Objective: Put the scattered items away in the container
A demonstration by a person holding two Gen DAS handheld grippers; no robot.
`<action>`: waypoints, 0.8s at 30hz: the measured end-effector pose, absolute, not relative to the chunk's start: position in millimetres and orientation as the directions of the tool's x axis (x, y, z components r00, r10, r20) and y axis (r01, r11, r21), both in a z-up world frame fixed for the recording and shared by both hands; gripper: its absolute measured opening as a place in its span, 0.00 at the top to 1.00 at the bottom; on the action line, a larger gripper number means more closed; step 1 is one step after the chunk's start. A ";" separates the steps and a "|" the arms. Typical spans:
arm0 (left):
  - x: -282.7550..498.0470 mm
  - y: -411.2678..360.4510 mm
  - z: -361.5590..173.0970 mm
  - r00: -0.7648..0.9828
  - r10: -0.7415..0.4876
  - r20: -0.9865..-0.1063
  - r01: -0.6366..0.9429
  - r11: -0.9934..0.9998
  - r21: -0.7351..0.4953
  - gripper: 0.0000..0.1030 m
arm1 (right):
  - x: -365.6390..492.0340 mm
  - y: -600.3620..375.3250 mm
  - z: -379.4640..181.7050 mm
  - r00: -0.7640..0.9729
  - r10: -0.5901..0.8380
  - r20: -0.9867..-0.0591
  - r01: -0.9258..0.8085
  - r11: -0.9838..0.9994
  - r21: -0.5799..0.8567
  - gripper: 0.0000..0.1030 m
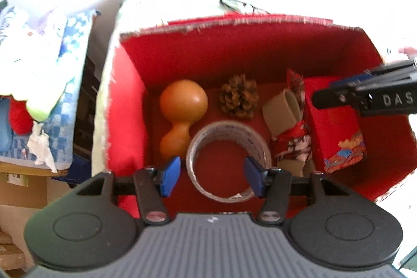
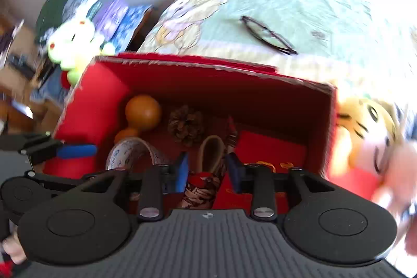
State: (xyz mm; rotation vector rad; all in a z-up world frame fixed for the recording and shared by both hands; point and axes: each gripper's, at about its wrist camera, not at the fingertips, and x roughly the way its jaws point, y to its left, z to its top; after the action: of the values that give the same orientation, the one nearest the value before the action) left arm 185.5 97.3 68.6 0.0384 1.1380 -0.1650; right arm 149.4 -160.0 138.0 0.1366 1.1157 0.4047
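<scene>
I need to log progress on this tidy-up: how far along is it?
Mostly done: the gourd, pine cone, tape roll and red packet already lie in the red box. Both the left tongs and the right tongs are open and empty. The glasses remain outside on the blanket.

"DAS" on the right gripper [image 1: 336,91].

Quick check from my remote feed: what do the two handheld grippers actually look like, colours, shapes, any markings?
Both match. The left gripper and right gripper have black linkage arms, blue pads on the fingers, silver pivot screws, round black side discs and a ribbed grey body. White "DAS" lettering shows on the right one. No cables visible.
</scene>
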 end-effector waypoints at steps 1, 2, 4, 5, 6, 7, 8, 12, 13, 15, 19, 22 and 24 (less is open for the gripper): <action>182.6 96.9 72.0 0.420 -0.103 -0.902 0.140 0.989 -0.048 0.44 | 145.2 -163.8 140.2 0.383 0.386 -0.839 -0.237 0.919 0.315 0.60; 180.3 95.8 74.7 0.431 -0.091 -0.898 0.128 0.991 -0.039 0.44 | 141.0 -166.2 142.7 0.393 0.384 -0.836 -0.230 0.921 0.315 0.60; 179.3 92.5 75.3 0.456 -0.068 -0.887 0.101 0.995 -0.024 0.44 | 132.2 -168.7 147.5 0.419 0.362 -0.833 -0.210 0.931 0.299 0.56; 177.4 92.1 78.5 0.468 -0.058 -0.882 0.085 0.996 -0.020 0.44 | 127.8 -169.4 149.6 0.433 0.347 -0.832 -0.194 0.937 0.291 0.53; 176.0 91.4 80.3 0.478 -0.049 -0.877 0.070 0.997 -0.018 0.42 | 123.7 -170.1 151.2 0.443 0.338 -0.830 -0.178 0.941 0.289 0.51; 175.0 90.1 80.9 0.484 -0.041 -0.874 0.054 0.998 -0.017 0.40 | 119.5 -170.5 152.4 0.450 0.334 -0.828 -0.165 0.942 0.291 0.44; 173.7 88.9 81.5 0.487 -0.037 -0.872 0.043 0.999 -0.018 0.38 | 116.0 -169.3 152.7 0.457 0.333 -0.825 -0.156 0.943 0.294 0.38; 169.0 85.2 81.2 0.507 -0.020 -0.862 0.016 1.000 -0.013 0.30 | 99.9 -163.8 155.0 0.499 0.286 -0.818 -0.116 0.957 0.264 0.35; 167.8 84.0 81.5 0.512 -0.005 -0.859 0.008 1.000 -0.002 0.30 | 96.6 -162.8 155.0 0.504 0.276 -0.818 -0.105 0.960 0.259 0.35; 164.3 82.0 83.8 0.526 0.026 -0.850 -0.008 1.000 0.025 0.29 | 91.5 -161.2 153.9 0.505 0.256 -0.825 -0.075 0.965 0.253 0.33; 156.1 79.9 83.1 0.553 0.042 -0.832 -0.027 0.999 0.033 0.28 | 74.2 -161.8 154.9 0.524 0.209 -0.826 -0.007 0.971 0.240 0.30; 147.2 81.2 86.2 0.568 0.042 -0.822 -0.026 0.999 0.033 0.27 | 61.0 -164.4 160.6 0.544 0.183 -0.819 0.033 0.970 0.239 0.28; 141.2 81.2 89.0 0.576 0.046 -0.816 -0.030 0.999 0.035 0.25 | 53.2 -164.4 167.0 0.561 0.158 -0.813 0.049 0.974 0.223 0.27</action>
State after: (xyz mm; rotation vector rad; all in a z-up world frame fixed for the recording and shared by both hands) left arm 141.2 81.2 89.0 0.0182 0.9562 0.0441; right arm 53.2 -164.4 167.0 0.2309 0.9756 0.0644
